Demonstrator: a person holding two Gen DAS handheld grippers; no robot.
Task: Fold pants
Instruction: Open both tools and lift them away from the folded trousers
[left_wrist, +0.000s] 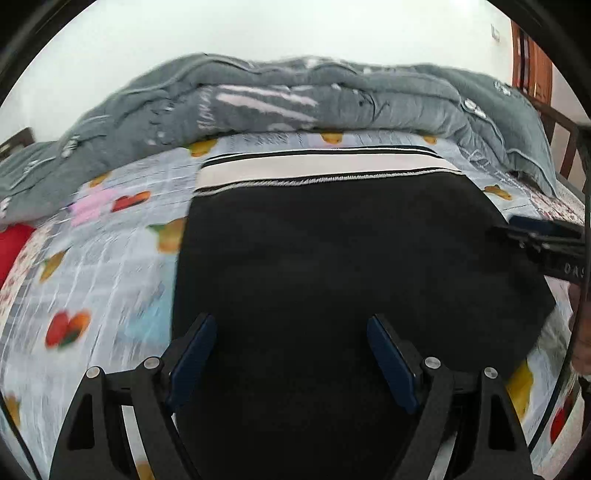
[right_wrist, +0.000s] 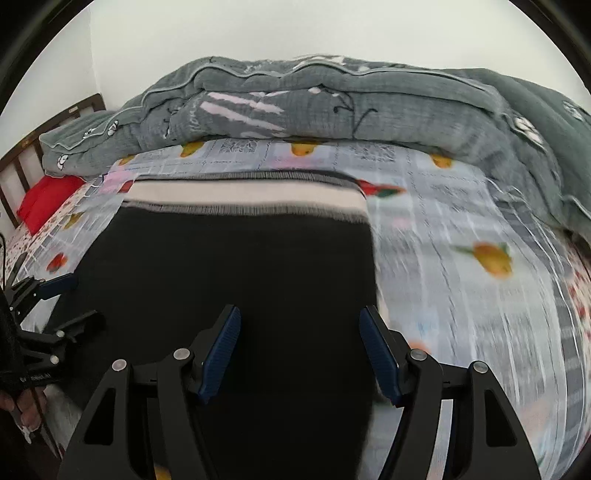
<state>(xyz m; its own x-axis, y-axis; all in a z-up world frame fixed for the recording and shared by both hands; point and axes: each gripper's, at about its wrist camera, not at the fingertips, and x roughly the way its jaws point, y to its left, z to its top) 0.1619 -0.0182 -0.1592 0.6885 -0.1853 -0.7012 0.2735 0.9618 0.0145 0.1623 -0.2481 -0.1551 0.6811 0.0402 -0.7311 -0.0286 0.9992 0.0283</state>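
Observation:
Black pants (left_wrist: 332, 240) lie flat on the bed, their white, black-striped waistband (left_wrist: 317, 166) at the far edge. My left gripper (left_wrist: 291, 325) hovers open over the near left part of the cloth, nothing between its blue pads. In the right wrist view the same pants (right_wrist: 221, 266) and waistband (right_wrist: 243, 199) fill the middle. My right gripper (right_wrist: 299, 317) stands open above their near right edge, its right pad beyond the cloth's border. The left gripper (right_wrist: 74, 302) shows at the left rim of that view. The right gripper (left_wrist: 517, 236) enters the left wrist view from the right.
A patterned fruit-print sheet (right_wrist: 461, 295) covers the bed. A bunched grey quilt (right_wrist: 332, 110) runs along the far side under a white wall. A red pillow (right_wrist: 44, 199) and wooden bed rail (right_wrist: 22, 158) are at the left. A person's hand (right_wrist: 29, 406) holds the left tool.

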